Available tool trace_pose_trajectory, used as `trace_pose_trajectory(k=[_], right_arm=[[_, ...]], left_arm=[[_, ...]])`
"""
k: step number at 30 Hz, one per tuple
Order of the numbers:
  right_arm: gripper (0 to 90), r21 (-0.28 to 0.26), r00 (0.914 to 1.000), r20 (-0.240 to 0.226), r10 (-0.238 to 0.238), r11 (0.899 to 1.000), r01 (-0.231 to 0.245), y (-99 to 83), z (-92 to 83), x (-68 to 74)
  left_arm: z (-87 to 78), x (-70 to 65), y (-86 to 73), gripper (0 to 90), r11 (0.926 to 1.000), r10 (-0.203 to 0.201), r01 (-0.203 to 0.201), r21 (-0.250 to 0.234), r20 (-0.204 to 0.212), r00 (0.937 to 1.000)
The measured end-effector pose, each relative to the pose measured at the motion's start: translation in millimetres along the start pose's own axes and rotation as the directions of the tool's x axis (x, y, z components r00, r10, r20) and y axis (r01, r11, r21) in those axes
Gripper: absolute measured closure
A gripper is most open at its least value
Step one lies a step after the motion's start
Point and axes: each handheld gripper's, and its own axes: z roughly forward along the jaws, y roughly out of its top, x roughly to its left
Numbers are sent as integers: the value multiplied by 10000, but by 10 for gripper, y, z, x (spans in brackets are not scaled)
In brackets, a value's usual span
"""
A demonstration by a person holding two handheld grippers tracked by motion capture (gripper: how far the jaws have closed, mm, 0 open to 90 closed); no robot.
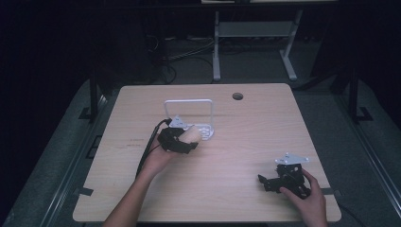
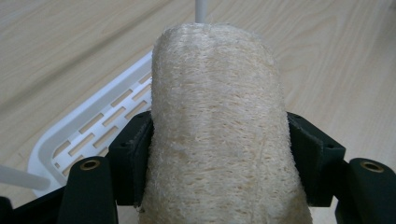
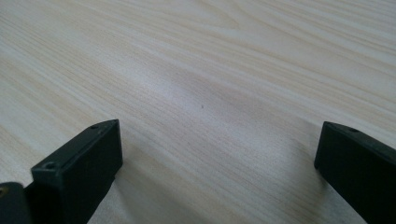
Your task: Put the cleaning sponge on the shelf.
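Note:
A pale beige loofah sponge (image 2: 217, 130) is clamped between both black pads of my left gripper (image 2: 219, 154) and sticks out past the fingertips. From above, that gripper (image 1: 189, 142) holds the loofah (image 1: 192, 135) just in front of a white slotted rack (image 1: 204, 128) with a tall wire frame. The rack's slotted base (image 2: 100, 121) lies to the left behind the loofah. My right gripper (image 1: 267, 182) rests low at the table's front right, its jaws wide apart over bare wood (image 3: 219, 140), nothing between them.
The light wooden table (image 1: 246, 142) has a round cable hole (image 1: 237, 96) near its far edge. Beyond it stand a grey metal frame's legs (image 1: 216, 52) and cables on a dark floor. A black cable trails from my left gripper along the forearm.

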Motion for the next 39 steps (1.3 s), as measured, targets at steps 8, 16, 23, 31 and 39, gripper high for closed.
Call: trace_pose_trajectory(k=[8,16,23,31,39], right_arm=[[7,1,10000,2,0,10000,0,0,0,0],[7,0,10000,1,-2,10000,2,0,0,0],[7,2,10000,3,2,10000,-2,0,0,0],[7,0,10000,2,-1,10000,1,0,0,0],[7,0,10000,2,2,10000,-2,0,0,0]], left_arm=[[137,52,110,319,9999,52,-50,111,-186,9998],[268,104,157,319,9999,-69,74,141,-364,9993],[383,140,176,318,9997,-79,89,207,-499,9987],[471,174,194,317,9993,-138,158,343,-586,9982],[531,190,187,311,9986,-141,168,498,-542,9984]])
